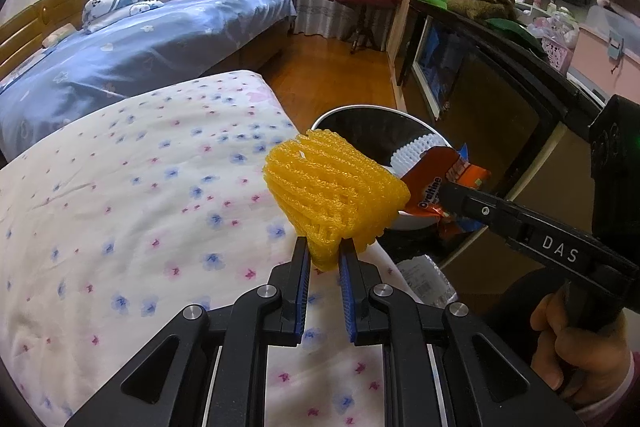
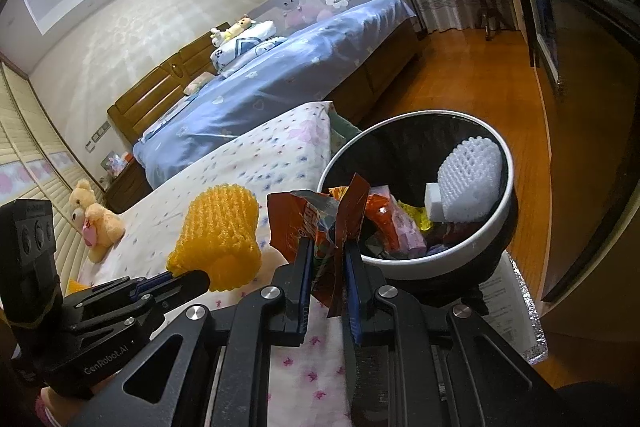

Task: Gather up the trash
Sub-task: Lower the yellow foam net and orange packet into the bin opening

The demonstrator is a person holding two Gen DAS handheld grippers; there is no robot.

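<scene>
My left gripper (image 1: 324, 251) is shut on a yellow foam fruit net (image 1: 336, 195) and holds it above the edge of the flowered bed, near the round trash bin (image 1: 348, 115). The net also shows in the right wrist view (image 2: 218, 231). My right gripper (image 2: 326, 247) is shut on an orange Ovaltine wrapper (image 2: 312, 223) at the near rim of the bin (image 2: 504, 155). The wrapper also shows in the left wrist view (image 1: 436, 183). Inside the bin lie a white foam net (image 2: 468, 179), a white block and several wrappers.
The flowered quilt (image 1: 120, 195) fills the left. A blue bed (image 1: 140, 47) lies behind it. A dark cabinet (image 1: 500, 95) stands right of the bin. A silver bag (image 2: 512, 303) lies on the wood floor by the bin. Teddy bears (image 2: 94, 215) sit at far left.
</scene>
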